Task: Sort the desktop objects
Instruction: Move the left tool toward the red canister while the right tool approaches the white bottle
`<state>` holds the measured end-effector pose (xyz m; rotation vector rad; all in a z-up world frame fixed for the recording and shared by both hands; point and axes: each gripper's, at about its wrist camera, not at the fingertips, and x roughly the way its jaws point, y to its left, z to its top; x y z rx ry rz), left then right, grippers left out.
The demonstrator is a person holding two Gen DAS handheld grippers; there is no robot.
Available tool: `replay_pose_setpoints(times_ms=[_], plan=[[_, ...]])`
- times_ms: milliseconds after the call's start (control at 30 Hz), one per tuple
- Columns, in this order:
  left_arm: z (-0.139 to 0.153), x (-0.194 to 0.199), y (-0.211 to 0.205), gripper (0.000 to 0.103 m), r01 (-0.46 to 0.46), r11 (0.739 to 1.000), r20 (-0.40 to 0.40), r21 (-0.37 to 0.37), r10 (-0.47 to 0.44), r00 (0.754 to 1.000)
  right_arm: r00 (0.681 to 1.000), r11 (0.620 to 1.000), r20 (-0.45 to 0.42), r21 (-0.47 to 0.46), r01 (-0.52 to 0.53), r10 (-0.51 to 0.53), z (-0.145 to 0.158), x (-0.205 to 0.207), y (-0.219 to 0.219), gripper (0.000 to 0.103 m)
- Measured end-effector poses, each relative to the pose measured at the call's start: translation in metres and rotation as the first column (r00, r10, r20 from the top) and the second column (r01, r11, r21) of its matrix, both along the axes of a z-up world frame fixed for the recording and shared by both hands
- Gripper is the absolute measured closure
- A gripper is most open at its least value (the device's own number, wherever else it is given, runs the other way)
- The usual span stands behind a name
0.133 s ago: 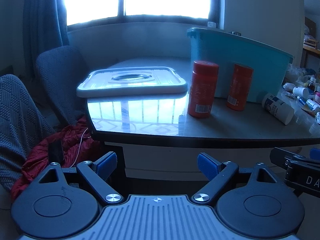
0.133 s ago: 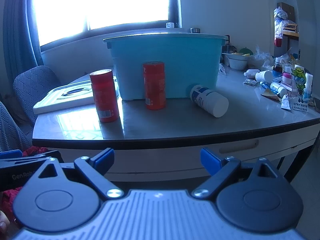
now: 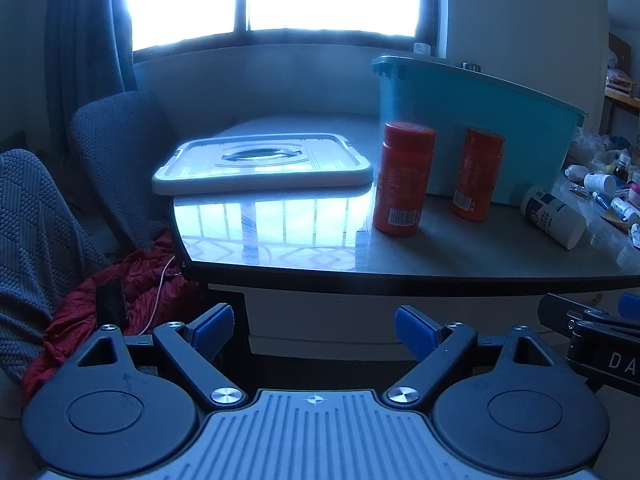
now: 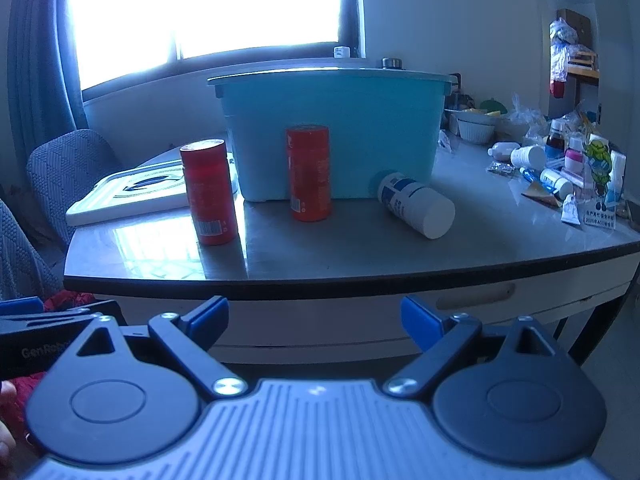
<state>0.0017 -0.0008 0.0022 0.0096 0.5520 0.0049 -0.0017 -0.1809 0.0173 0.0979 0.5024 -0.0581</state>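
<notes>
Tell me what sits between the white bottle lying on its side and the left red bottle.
The second red bottle, upright against the teal bin, stands between the white bottle and the left red bottle, clearest in the right wrist view.

Two red bottles (image 4: 209, 192) (image 4: 308, 173), teal bin (image 4: 332, 128), white blue-labelled bottle (image 4: 416, 210), white lid (image 3: 262, 168), grey glossy table (image 4: 360, 248).

Two red bottles (image 4: 210, 192) (image 4: 309, 174) upright; white bottle (image 4: 416, 204) lying beside teal bin (image 4: 332, 120).
</notes>
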Motion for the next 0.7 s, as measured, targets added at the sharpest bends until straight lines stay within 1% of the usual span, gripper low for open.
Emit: replay_pose_setpoints(times_ms=[133, 200, 267, 367, 700], plan=[[0.003, 0.003, -0.002, 0.014, -0.006, 1.0, -0.006, 0.002, 0.006, 1.0, 1.0, 1.0, -0.006, 0.011, -0.001, 0.001, 0.0, 0.001, -0.004, 0.01], [0.0, 0.0, -0.003, 0.013, -0.01, 1.0, 0.006, 0.0, 0.01, 1.0, 1.0, 1.0, -0.029, 0.021, 0.003, -0.002, 0.0, 0.01, -0.011, 0.01], [0.003, 0.002, -0.002, 0.014, -0.011, 1.0, 0.001, -0.01, 0.011, 1.0, 1.0, 1.0, -0.005, -0.003, 0.008, -0.008, 0.001, 0.006, -0.007, 0.01], [0.002, 0.003, -0.004, 0.014, -0.009, 1.0, 0.003, -0.002, 0.009, 1.0, 1.0, 1.0, 0.008, 0.0, 0.013, -0.013, 0.0, 0.0, -0.007, 0.01], [0.004, 0.004, -0.009, 0.014, -0.013, 1.0, 0.025, 0.003, 0.013, 1.0, 1.0, 1.0, 0.007, 0.009, 0.002, -0.002, -0.001, 0.001, -0.018, 0.01]])
